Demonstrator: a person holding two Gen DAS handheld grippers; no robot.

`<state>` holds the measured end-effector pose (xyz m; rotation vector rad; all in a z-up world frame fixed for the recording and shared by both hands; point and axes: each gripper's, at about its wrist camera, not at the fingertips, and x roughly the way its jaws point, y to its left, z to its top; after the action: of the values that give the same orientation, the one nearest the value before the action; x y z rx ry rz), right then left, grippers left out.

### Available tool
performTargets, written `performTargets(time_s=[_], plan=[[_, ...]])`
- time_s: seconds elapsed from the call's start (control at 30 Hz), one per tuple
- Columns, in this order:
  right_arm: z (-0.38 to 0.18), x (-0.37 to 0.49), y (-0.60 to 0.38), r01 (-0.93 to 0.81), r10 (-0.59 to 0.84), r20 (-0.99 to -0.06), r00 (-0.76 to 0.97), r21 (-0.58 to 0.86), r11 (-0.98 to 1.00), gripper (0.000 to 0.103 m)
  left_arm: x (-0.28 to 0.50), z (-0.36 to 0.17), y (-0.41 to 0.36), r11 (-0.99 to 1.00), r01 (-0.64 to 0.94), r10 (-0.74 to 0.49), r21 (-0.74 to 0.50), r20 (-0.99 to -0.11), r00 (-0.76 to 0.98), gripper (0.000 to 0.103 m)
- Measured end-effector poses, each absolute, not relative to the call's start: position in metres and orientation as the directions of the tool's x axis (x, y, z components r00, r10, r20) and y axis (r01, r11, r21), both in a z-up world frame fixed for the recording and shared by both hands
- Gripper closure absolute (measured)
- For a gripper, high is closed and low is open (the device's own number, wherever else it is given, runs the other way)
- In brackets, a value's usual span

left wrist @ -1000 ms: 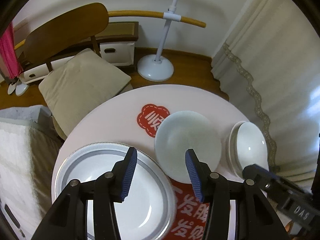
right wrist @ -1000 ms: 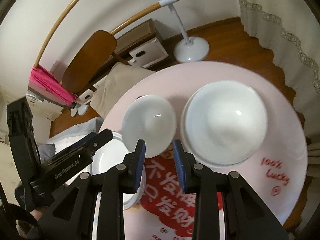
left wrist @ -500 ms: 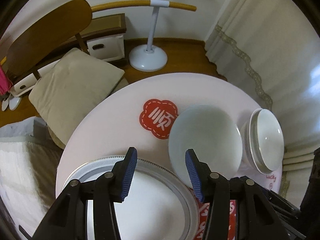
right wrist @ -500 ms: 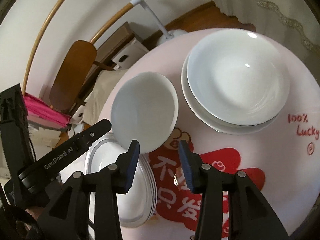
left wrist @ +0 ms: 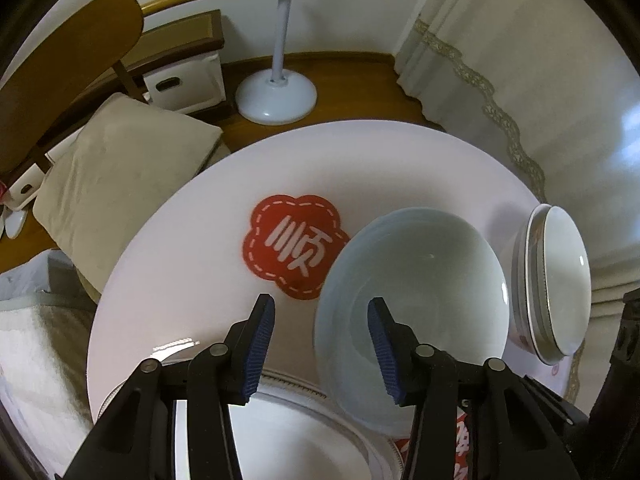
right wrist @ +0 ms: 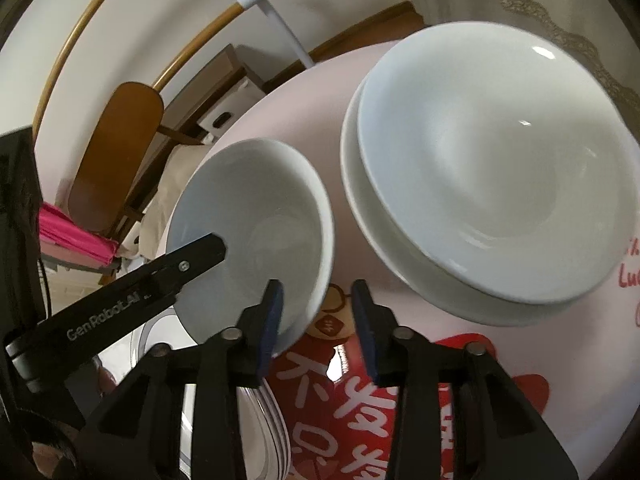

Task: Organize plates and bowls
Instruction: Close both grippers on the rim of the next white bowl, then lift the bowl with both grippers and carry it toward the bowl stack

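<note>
On the desk, both grippers straddle the rim of one bowl.
From the left wrist, the bowl sits at 3 o'clock of the red badge, with the big bowls nested at its 3 o'clock and the plates stacked at its 7 o'clock, touching its near edge. The left gripper has one pad inside the bowl and one outside over bare desk; its fingers have just been closing, yet both stand released, clear of the rim between them. From the right wrist, the right gripper spans the bowl's rim at 5 o'clock, one pad over the inside and the other over the desk print; its fingers have just been closing too, released, gripping nothing.
</note>
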<state>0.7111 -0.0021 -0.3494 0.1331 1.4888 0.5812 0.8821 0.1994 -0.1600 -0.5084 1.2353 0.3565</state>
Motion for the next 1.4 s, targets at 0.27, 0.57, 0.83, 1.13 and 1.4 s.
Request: performTargets(time_s=[0.27,0.57,0.83,1.13,1.4], plan=[[-0.351,0.710,-0.007,-0.278,0.473,-0.880,-0.042,0.465,0.840,0.083,0.888,-0.169,0.186,0.849,-0.499,-0.027,-0.174,-0.957,0.288,0.083],[-0.351,0.706,-0.021,-0.253,0.505,-0.862,-0.052,0.501,0.828,0.085,0.879,-0.154,0.173,0.858,-0.487,0.013,-0.162,-0.941,0.337,0.095],[-0.337,0.705,-0.019,-0.279,0.535,-0.841,-0.073,0.533,0.799,0.086,0.859,-0.129,0.158,0.850,-0.508,0.063,-0.141,-0.930,0.363,0.095],[-0.311,0.689,-0.017,-0.336,0.573,-0.810,-0.124,0.577,0.744,0.086,0.817,-0.094,0.140,0.810,-0.574,0.129,-0.117,-0.920,0.369,0.095],[-0.265,0.693,-0.042,-0.402,0.593,-0.800,-0.092,0.575,0.713,0.086,0.798,-0.052,0.106,0.794,-0.586,0.138,-0.163,-0.890,0.434,0.095]])
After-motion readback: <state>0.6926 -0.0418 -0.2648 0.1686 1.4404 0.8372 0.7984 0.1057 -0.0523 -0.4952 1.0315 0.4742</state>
